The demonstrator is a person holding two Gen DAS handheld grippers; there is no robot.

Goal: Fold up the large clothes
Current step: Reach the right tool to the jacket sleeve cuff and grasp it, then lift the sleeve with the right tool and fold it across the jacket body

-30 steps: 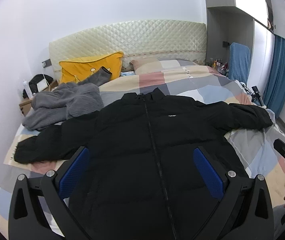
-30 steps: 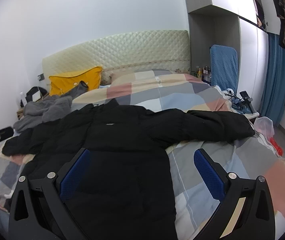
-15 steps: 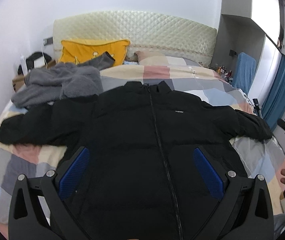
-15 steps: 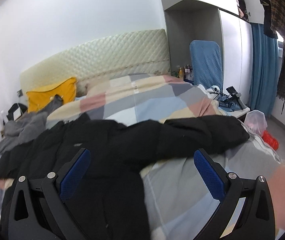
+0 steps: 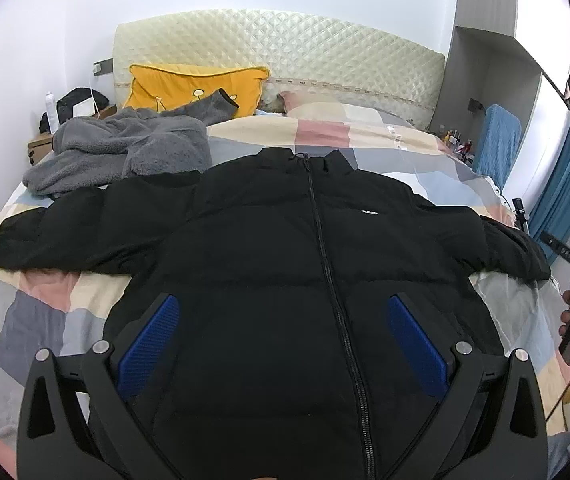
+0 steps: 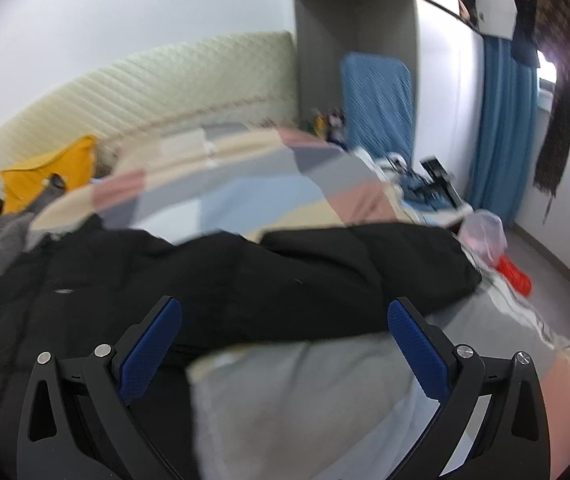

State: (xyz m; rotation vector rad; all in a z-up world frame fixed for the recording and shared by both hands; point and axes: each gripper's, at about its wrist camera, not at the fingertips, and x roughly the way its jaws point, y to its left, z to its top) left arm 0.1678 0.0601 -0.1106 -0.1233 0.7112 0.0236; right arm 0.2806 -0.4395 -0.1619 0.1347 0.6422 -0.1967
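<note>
Since the earlier frame the right gripper [image 6: 285,344] has swung toward the right sleeve [image 6: 365,272], jaws wide and empty. The left gripper [image 5: 283,338], equally spread, hovers over the black puffer jacket [image 5: 277,264], lying zipped and flat on the bed [image 5: 37,312] ahead, ready for folding.

jacket [image 5: 269,248]: black all over, black zip, small white chest mark
bedspread [image 5: 317,136]: big checks of pink, cream, grey, pale blue
cushion [image 5: 189,88]: mustard yellow, small pale figures on it
fleece garment [image 5: 125,152]: plain mid grey
headboard [image 5: 277,52]: cream, diamond quilting
curtain [image 6: 505,128]: blue
chair cover [image 6: 377,92]: blue
left claw [image 5: 283,324]: black frame, blue textured pads
right claw [image 6: 283,328]: black frame, blue textured pads
floor object [image 6: 515,276]: red
</note>
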